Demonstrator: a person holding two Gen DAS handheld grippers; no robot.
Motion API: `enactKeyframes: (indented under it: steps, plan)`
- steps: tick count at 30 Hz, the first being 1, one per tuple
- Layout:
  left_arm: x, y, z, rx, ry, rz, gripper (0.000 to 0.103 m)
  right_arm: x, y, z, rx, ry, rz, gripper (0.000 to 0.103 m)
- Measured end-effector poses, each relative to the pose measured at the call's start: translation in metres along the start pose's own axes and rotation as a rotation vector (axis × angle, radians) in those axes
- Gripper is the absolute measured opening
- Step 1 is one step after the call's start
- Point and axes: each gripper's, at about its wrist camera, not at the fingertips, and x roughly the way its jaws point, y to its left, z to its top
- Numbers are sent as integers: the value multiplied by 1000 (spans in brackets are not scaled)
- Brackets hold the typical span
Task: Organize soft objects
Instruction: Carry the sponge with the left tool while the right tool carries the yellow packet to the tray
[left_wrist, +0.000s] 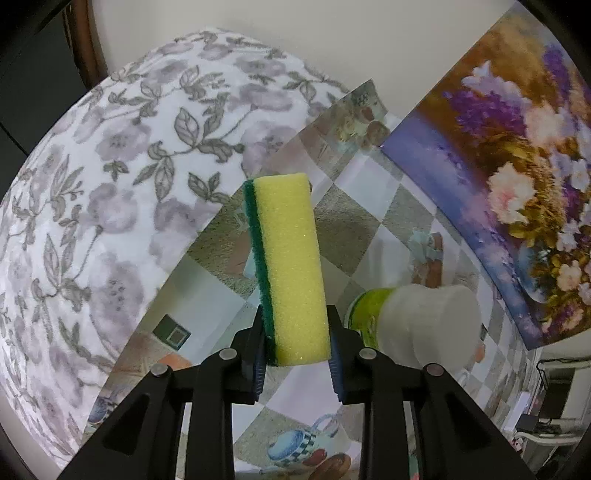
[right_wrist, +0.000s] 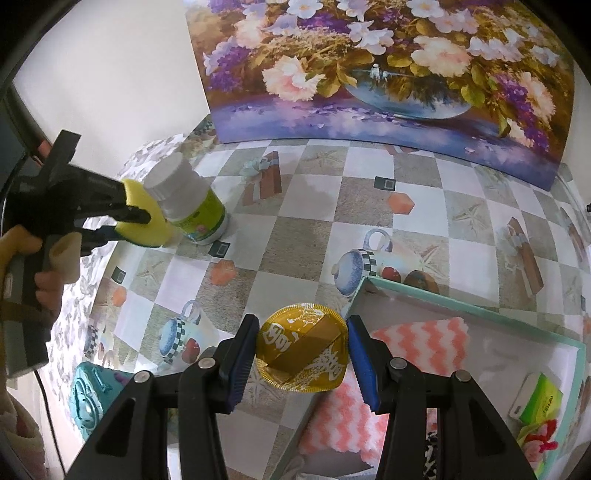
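One sponge (left_wrist: 290, 266) clamped in left tongs (left_wrist: 295, 341), long axis pointing outward.

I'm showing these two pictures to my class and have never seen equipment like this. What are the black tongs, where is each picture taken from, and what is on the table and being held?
The black tongs are hand-held grippers, one in each of a person's hands, each carrying a wide-angle camera that looks along its two fingers.

The left camera's picture shows the left gripper pinching a yellow and green sponge. Behind it stands a white bottle with a green label.

The right camera's picture shows the right gripper with a round gold packet between its fingers. Below it lies a checked tablecloth and a shallow box holding a pink zigzag cloth. At the left edge you see the other gripper and the hand holding it.
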Motion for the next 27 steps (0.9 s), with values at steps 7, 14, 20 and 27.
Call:
enactKeyframes:
  steps: [7, 14, 20, 27]
  plan:
    - [-54, -5, -33, 38, -73, -38, 29, -27, 0, 1, -5, -35, -35, 51]
    - [-99, -17, -77, 99, -149, -74, 29, -72, 0, -4, 0, -89, -55, 51]
    - [-135, -45, -128, 174, -213, -139, 29, -110, -5, -15, -5, -132, -95, 51]
    - [-152, -83, -184, 268, -240, -197, 29, -153, -30, -33, 43, -184, -147, 51]
